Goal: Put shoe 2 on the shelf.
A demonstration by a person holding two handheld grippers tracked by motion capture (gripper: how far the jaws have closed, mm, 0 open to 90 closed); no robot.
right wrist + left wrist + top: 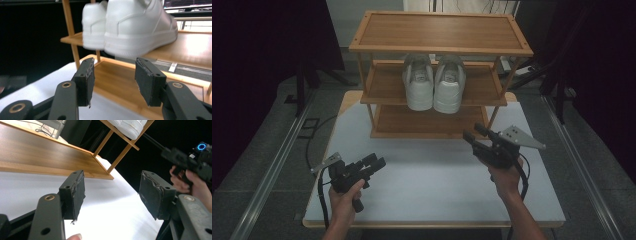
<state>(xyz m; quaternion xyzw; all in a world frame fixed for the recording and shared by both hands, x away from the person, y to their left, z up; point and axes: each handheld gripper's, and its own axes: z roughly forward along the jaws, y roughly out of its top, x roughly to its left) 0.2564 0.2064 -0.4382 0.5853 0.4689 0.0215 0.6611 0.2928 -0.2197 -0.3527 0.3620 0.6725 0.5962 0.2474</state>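
Note:
A three-tier wooden shoe rack (441, 32) stands at the back of the white table (432, 195). Two white sneakers (418, 82) (449, 84) sit side by side on its middle shelf, heels over the front edge. My left gripper (376, 161) is held low over the table's front left, open, with nothing between its pads (111, 192). My right gripper (474, 131) hovers just before the rack's lower right corner, open and empty (113, 80). It points at the sneakers (140, 25) and the middle shelf (195, 47).
The rack's top shelf and bottom shelf (45, 152) are bare wood. Dark curtains and stand legs surround the table, and a floor rail (272, 165) runs along the left. The right hand (197, 187) and its gripper appear at the far right of the left gripper view.

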